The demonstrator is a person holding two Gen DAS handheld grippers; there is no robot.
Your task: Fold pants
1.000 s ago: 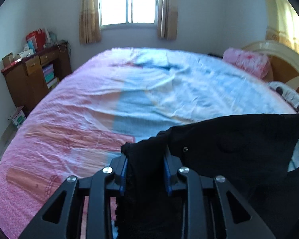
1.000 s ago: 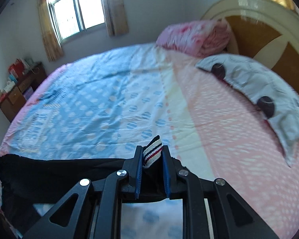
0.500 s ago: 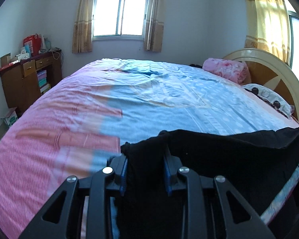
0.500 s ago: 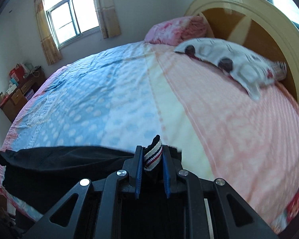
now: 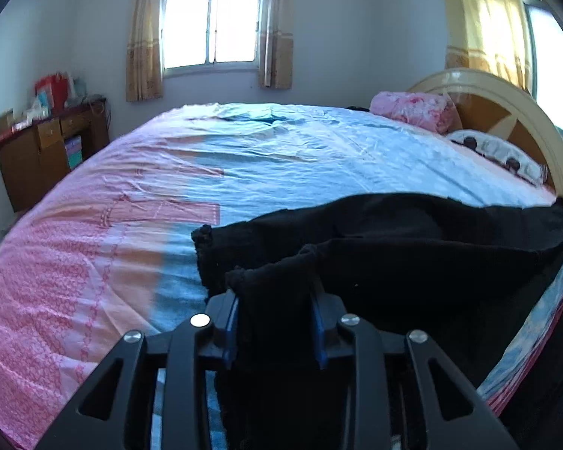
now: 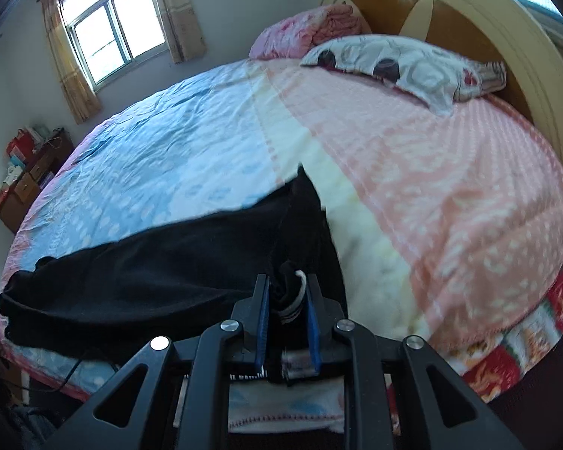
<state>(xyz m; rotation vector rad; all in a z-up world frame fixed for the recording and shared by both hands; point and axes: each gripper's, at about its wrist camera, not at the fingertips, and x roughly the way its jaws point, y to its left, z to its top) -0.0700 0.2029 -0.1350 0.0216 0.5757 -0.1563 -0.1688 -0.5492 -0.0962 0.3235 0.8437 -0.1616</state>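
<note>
The black pants (image 5: 413, 236) lie stretched across the near edge of the bed, one leg laid over the other. My left gripper (image 5: 276, 300) is shut on the cuff end of the upper leg. My right gripper (image 6: 287, 296) is shut on the waistband end, where a striped elastic band (image 6: 298, 300) shows between the jaws. In the right wrist view the pants (image 6: 150, 262) run from the gripper to the left along the bed's edge. Part of the fabric under each gripper is hidden.
The bed (image 5: 281, 157) has a pink and blue sheet. A pink folded blanket (image 5: 413, 110) and a white pillow (image 6: 401, 62) lie by the wooden headboard (image 6: 450, 7). A wooden cabinet (image 5: 45, 150) stands at the left wall. A window (image 5: 212, 33) is at the far wall.
Both grippers have moved the pants forward and lowered them onto the bed. The pants now lie spread on the sheet, with a second leg showing beneath the held one.
</note>
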